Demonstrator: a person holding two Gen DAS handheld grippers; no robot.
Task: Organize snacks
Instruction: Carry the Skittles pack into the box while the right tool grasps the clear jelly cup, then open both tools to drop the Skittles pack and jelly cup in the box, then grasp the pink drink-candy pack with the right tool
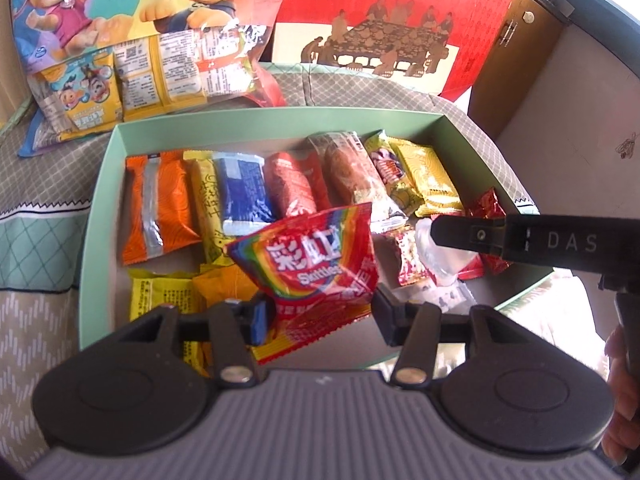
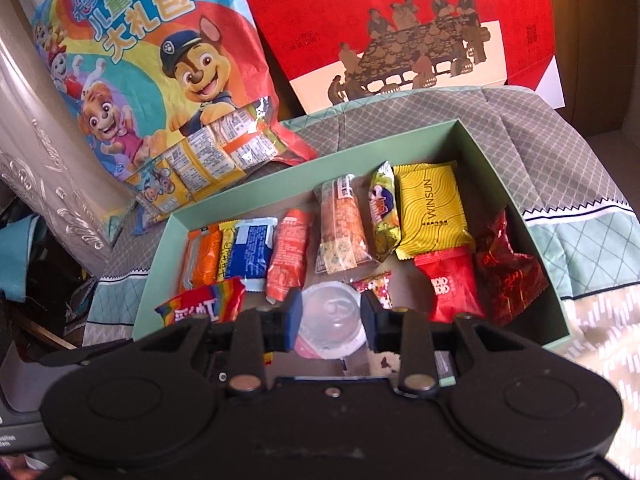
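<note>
A pale green box [image 1: 104, 184] [image 2: 554, 300] holds a row of snack packets. My left gripper [image 1: 318, 316] is shut on a red rainbow Skittles bag [image 1: 316, 264], held tilted above the box's near side; the bag also shows in the right wrist view [image 2: 204, 302]. My right gripper [image 2: 330, 316] is closed around a clear jelly cup [image 2: 332, 320] low in the box's near part. The right gripper's black arm [image 1: 520, 240] reaches in from the right in the left wrist view, over the cup [image 1: 444, 256].
An orange packet [image 1: 160, 208], a blue packet [image 1: 242, 192], a yellow WINSUN packet [image 2: 430, 208] and red packets [image 2: 452, 284] lie in the box. A cartoon-dog snack bag [image 2: 152, 80] and a red gift box [image 2: 400, 20] stand behind. A patterned cloth [image 2: 560, 168] lies under everything.
</note>
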